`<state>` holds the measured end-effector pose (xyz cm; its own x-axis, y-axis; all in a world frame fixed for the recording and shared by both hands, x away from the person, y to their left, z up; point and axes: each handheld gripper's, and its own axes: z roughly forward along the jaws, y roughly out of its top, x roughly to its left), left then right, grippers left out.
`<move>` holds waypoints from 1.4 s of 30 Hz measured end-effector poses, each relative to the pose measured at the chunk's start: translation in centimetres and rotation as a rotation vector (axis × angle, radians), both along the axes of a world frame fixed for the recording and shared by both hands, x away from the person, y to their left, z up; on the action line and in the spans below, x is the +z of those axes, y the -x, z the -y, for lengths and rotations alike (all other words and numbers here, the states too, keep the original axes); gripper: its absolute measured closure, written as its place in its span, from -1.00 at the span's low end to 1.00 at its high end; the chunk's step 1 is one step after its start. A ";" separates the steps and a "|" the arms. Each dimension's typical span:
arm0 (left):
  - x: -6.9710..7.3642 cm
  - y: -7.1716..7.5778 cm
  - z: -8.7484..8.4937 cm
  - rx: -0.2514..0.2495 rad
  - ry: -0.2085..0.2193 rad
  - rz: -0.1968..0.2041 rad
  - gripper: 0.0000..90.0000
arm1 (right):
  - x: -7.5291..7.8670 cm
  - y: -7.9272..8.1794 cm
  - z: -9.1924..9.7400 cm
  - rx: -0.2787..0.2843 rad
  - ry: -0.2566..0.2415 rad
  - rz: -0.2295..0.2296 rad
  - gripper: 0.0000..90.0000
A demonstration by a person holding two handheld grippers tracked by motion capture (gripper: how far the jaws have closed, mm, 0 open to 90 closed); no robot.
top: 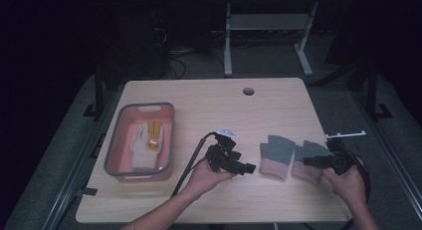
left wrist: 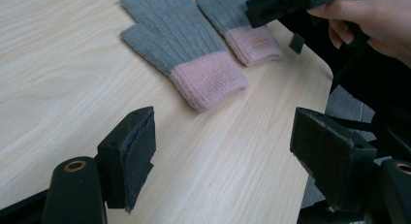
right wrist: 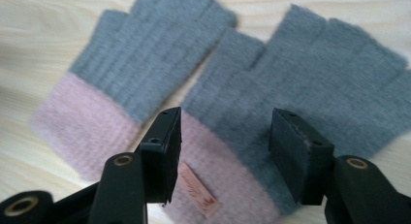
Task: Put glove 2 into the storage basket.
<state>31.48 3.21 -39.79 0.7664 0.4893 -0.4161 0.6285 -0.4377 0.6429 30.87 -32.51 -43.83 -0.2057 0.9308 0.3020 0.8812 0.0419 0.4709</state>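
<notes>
Right gripper (top: 309, 161), held in the person's right hand (top: 348, 182) near the bench's front-right corner, is released: in the right gripper view its two black jaws stand apart with nothing between them, poised just above the right-hand glove (right wrist: 300, 112). That glove lies directly ahead of and beneath the jaws, pink cuff toward the gripper and grey finger end pointing away; a small pink label (right wrist: 196, 190) on the cuff sits just below the left jaw. The glove's long axis runs roughly along the gripper's line of sight, from the bench's front edge toward its rear edge.

A second, matching glove (top: 276, 155) lies just beside the first, toward the bench's centre, parallel to it and touching or nearly touching along one side. Left gripper (top: 244, 168) rests close to this second glove, jaws likewise spread and empty, aimed toward it.

Judgement: the right gripper is the nearer tool for the right-hand glove, the left gripper for the other.

At the bench's left edge stands a grey-rimmed pink bin (top: 113, 163) holding a pale work glove (top: 145, 146), well apart from both grippers. Nothing stands between either gripper and its nearest glove.
</notes>
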 end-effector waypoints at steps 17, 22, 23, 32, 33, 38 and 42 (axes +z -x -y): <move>-0.9 -0.1 1.1 0.003 -0.017 -0.010 -0.44 | -0.8 0.4 -1.5 0.046 0.140 -0.017 0.37; -0.8 0.0 1.1 0.001 -0.011 -0.012 -0.44 | -0.8 0.3 -1.3 0.040 0.106 -0.023 0.67; -0.8 0.0 1.1 0.003 -0.010 -0.011 -0.44 | -0.8 0.3 -1.2 0.040 0.102 -0.023 0.72; -0.6 -0.1 0.9 0.012 0.008 -0.012 -0.44 | -0.7 0.3 -0.9 0.034 0.063 -0.026 0.82; -0.6 -0.1 0.9 0.014 0.007 -0.013 -0.44 | -0.7 0.4 -0.9 0.033 0.062 -0.026 0.82; -0.6 -0.1 0.9 0.013 0.008 -0.014 -0.44 | -0.3 0.6 -0.9 0.027 0.059 -0.020 0.83; -0.6 -0.2 0.8 0.019 0.002 -0.014 -0.44 | 0.3 0.7 -1.1 0.029 0.054 -0.007 0.83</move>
